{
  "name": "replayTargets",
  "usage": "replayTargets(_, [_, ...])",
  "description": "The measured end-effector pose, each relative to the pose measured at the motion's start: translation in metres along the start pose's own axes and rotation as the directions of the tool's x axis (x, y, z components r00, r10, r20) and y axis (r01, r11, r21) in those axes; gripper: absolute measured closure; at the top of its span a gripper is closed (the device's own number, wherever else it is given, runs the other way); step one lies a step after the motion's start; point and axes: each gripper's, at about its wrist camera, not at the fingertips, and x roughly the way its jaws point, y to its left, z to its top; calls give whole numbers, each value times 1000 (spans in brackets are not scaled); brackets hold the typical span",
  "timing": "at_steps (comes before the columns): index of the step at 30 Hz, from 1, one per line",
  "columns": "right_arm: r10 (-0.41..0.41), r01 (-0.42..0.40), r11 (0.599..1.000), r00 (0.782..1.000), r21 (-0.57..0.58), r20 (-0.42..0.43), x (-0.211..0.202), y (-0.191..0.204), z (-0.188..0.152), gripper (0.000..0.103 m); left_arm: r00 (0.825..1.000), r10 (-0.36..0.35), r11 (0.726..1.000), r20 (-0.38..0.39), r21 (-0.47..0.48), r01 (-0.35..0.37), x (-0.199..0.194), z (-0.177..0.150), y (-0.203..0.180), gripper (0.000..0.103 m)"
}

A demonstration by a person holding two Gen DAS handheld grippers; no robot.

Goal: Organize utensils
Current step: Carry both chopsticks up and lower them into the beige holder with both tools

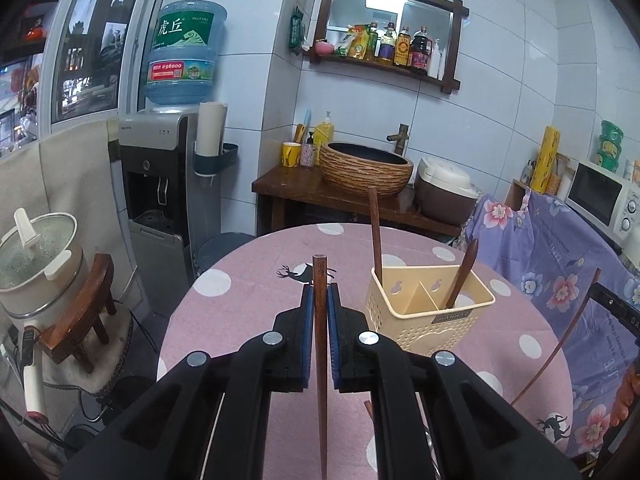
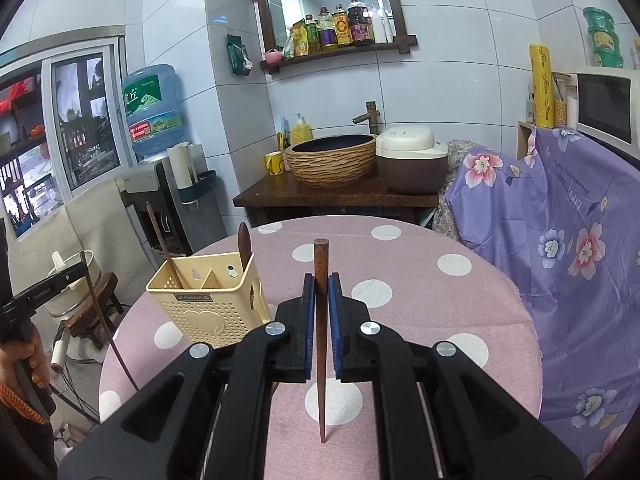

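Note:
A cream plastic utensil holder (image 1: pixel 424 312) (image 2: pixel 208 300) stands on the round pink dotted table (image 1: pixel 248 312) (image 2: pixel 420 312). One brown wooden chopstick (image 1: pixel 375 236) (image 2: pixel 162 246) stands in its one compartment, a wooden spoon (image 1: pixel 464 272) (image 2: pixel 244 246) in the other. My left gripper (image 1: pixel 320 292) is shut on a brown chopstick (image 1: pixel 320 360), held upright left of the holder. My right gripper (image 2: pixel 321 284) is shut on another brown chopstick (image 2: pixel 321 340), held upright right of the holder. Each gripper shows at the edge of the other's view.
A wooden counter (image 2: pixel 336 200) with a woven basin (image 2: pixel 332 160) and rice cooker (image 2: pixel 412 164) stands behind the table. A water dispenser (image 1: pixel 160 200) and a pot (image 1: pixel 36 264) on a stool are left. A floral-covered surface (image 2: pixel 560 240) is right.

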Motion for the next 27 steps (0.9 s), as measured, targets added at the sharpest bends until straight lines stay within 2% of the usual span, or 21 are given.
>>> replayTargets(7, [-1,2,1000,1000,-29,23,-3,9,14,95,999,7,1000,40,16,-8,-9,15,0,95])
replayTargets(11, [35,-34,999,998,-34,47,-7,15,37,95,996,-16,1000,90,5,16,-21,45,-2,95])
replayTargets(14, [96,-93,995,990,-31,102,-18,28,67,95,989,-57,998,136,10,56,-32,74,-11,95])
replayTargets(18, [130,-124,991,966,-45,225,-41,51,116,95,963,-107,994,249,26,103,-56,121,-31,95])
replayTargets(21, [150,-149,989,952,-26,265,-42,63,143,95,944,-146,989,295,21,147,-58,144,-45,95])
replayTargets(23, [154,-159,987,947,-8,282,-33,70,151,95,938,-124,992,325,34,119,-50,147,-57,95])
replayTargets(27, [147,-157,987,957,20,249,0,77,138,95,950,-112,994,292,17,112,-16,129,-63,95])
